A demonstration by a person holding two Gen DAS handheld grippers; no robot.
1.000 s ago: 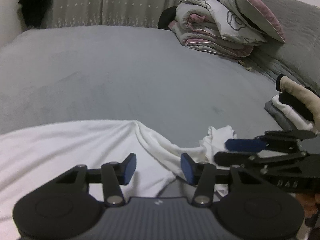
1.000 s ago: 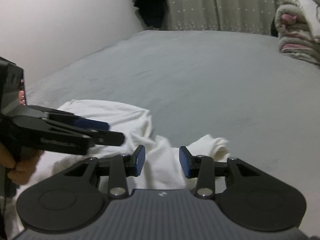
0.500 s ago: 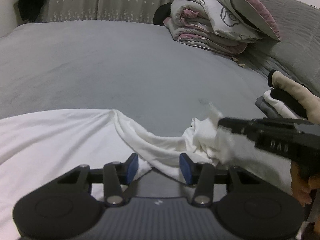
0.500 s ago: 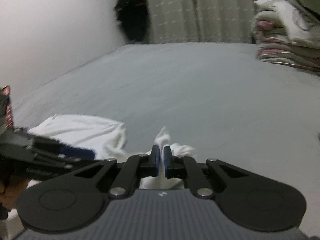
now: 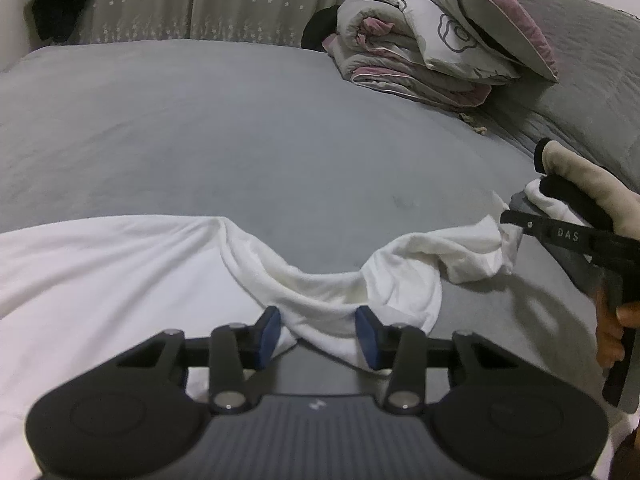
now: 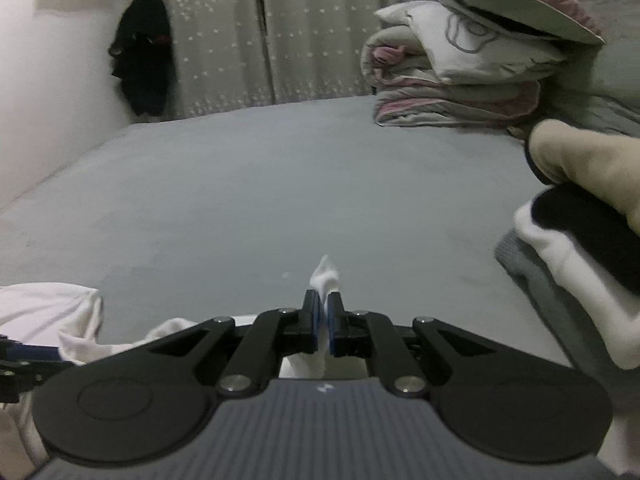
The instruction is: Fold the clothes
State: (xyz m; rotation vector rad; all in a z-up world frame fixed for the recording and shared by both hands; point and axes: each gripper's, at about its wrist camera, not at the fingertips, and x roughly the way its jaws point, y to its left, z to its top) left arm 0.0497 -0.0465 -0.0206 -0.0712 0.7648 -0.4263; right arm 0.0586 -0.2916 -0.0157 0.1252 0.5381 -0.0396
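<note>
White cotton is what we are working with: a white garment (image 5: 100,280) lies spread over the near left of the grey bed (image 5: 280,140), and one long limb of it, which we take for a sleeve (image 5: 440,256), runs off to the right across the cover. Our right gripper (image 6: 324,320) has its fingers pressed together on the tip of that sleeve; in the right wrist view a small peak of white cloth stands up between the blue pads (image 6: 316,316), and in the left wrist view the sleeve end hangs bunched from the gripper's nose.

Our left gripper (image 5: 318,334) has its fingers well apart and holds nothing. A twisted band of the cloth, where sleeve meets body, lies just ahead of and between its blue pads (image 5: 268,330), but we cannot tell whether they touch it.

The relation that matters is this: the sleeve's long axis runs left to right, from the body on the left out to the right gripper, so the sleeve end is already in our right hand and the body lies leftward from it. We judge that any fold of the sleeve would travel along that axis toward the body, while the left gripper, nearer the shoulder, is placed to pin or pinch there.

A stack of folded clothes (image 6: 560,264) sits to the far right, a pile of bedding (image 5: 420,60) at the back
</note>
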